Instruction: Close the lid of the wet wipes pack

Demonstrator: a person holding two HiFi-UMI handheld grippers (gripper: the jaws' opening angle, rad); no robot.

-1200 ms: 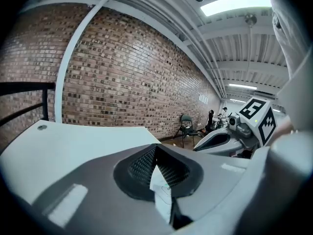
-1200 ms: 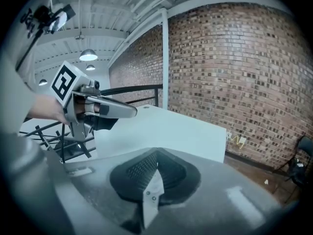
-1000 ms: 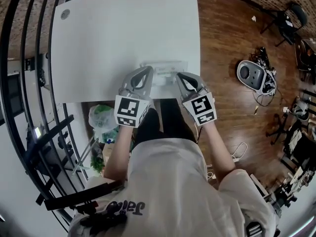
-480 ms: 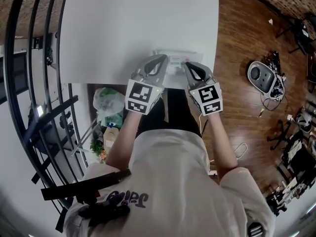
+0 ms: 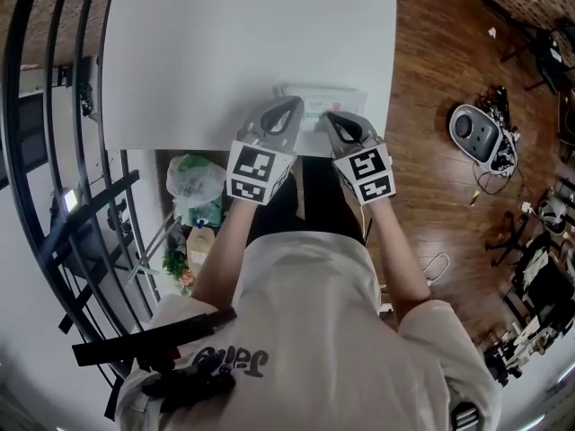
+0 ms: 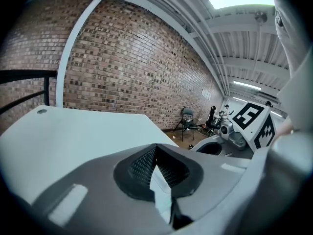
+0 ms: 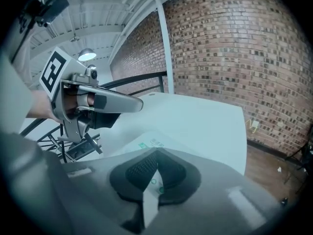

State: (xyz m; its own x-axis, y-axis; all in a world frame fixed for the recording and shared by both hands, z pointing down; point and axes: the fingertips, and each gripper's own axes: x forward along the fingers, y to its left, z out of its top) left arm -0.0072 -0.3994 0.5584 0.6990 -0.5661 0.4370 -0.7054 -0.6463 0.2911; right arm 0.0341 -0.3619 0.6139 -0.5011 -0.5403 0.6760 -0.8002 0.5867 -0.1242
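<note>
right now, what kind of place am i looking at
Probably a loft-style studio or lab workspace: exposed brick wall, wooden floor strewn with equipment and cables, and a plain white table beside a black railing.

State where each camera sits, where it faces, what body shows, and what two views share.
Head view: on the head, steeply down at white table, white wet wipes pack, left gripper, right gripper; torso, forearms show.
Left gripper view: on that gripper, along its fingers, over table to red brick wall; right gripper shows.
Right gripper view: likewise; pack, left gripper and its holding hand show.
Shared by head and right gripper views: the pack.
</note>
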